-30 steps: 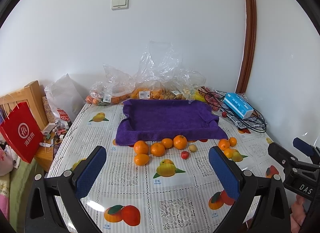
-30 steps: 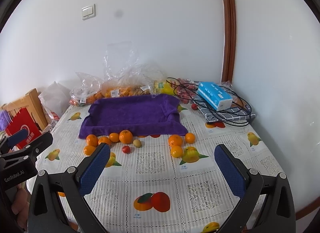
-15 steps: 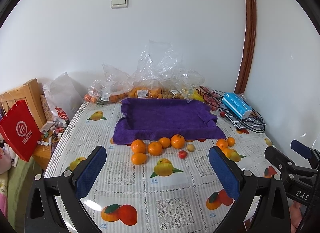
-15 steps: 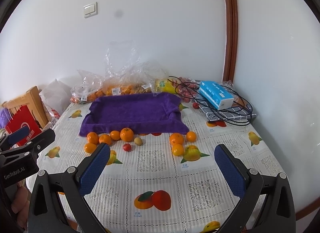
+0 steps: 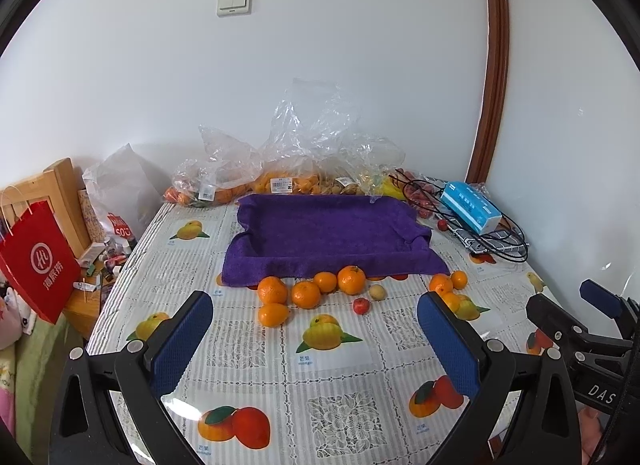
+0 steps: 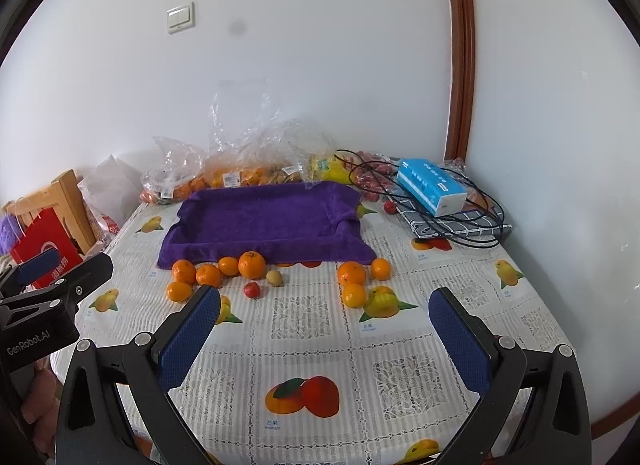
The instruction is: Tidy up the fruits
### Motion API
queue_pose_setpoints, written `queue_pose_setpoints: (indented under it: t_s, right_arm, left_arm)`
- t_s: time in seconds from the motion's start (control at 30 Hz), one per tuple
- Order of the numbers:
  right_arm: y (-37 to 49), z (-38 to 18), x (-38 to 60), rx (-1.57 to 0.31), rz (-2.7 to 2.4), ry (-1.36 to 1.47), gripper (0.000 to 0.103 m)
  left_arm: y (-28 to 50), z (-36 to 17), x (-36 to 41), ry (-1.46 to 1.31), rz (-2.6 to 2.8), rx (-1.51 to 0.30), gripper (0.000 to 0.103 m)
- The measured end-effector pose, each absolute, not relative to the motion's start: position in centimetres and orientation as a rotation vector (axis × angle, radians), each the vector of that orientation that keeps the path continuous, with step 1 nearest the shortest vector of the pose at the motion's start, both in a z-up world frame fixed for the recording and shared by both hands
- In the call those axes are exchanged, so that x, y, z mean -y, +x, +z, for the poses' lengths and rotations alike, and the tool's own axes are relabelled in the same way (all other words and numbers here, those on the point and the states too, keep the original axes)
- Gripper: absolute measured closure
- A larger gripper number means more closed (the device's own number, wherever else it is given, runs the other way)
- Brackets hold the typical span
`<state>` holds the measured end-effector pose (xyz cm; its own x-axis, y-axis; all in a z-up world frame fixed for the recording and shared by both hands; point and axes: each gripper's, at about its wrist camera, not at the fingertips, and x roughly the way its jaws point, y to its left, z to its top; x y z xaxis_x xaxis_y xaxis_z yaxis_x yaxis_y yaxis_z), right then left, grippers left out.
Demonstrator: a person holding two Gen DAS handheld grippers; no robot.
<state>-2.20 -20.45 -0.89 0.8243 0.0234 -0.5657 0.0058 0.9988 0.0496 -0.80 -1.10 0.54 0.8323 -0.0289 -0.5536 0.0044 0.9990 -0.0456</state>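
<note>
In the left wrist view the left gripper (image 5: 314,321) hangs above the fruit-print tablecloth (image 5: 340,417) with its blue pads spread wide and nothing between them; past it five oranges (image 5: 308,294) cluster at the near edge of the purple towel-lined tray (image 5: 320,233), a small red fruit (image 5: 361,306) and a pale one (image 5: 377,292) just beside them. In the right wrist view the right gripper (image 6: 324,319) gapes equally wide and empty; three more oranges (image 6: 352,273) lie near the tray's right corner, bagged fruit (image 6: 240,175) behind it.
</note>
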Motion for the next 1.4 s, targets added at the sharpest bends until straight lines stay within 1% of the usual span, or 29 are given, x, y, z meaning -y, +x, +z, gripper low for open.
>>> queue_pose_setpoints:
  t_s: [0.5,0.73,0.97,1.1,1.17,1.23,1.27,1.3,1.4]
  right_arm:
    - [-0.7,-1.6,20.2,-0.614,0.008,0.031,0.000]
    - [1.6,-2.2,20.9,-0.624,-0.026,0.020,0.000]
    - [4.4,-5.2,23.2,-0.637,-0.016,0.019,0.000]
    - [6.7,-8.8,24.3,-0.724,-0.018,0.031,0.001]
    - [7.7,-10.7,24.8,-0.759,-0.029,0.054,0.006]
    - [8.7,-12.4,25.1,-0.797,-0.006,0.070,0.022]
    - [9.3,-13.4,25.2,-0.823,0.009,0.083,0.026]
    - [9.7,-14.1,25.3,-0.839,0.015,0.092,0.033]
    - [11.0,-15.6,25.2,-0.860,0.036,0.103,0.042]
  left_arm:
    - [1.2,0.1,0.8,-0.050,-0.025,-0.617,0.000]
    - [3.2,-0.7,0.8,-0.005,0.007,-0.622,0.000]
    - [6.4,-3.8,-0.2,-0.014,0.000,-0.684,0.000]
    - [8.2,-6.2,-1.0,-0.010,0.019,-0.716,0.001]
    - [9.2,-7.8,-1.8,-0.025,0.044,-0.739,0.001]
    - [10.1,-9.3,-2.5,-0.047,0.043,-0.776,0.005]
    - [10.6,-10.0,-2.9,-0.063,0.035,-0.802,0.008]
    - [11.0,-10.6,-3.1,-0.076,0.028,-0.821,0.008]
    - [12.0,-11.8,-3.7,-0.095,0.042,-0.853,0.008]
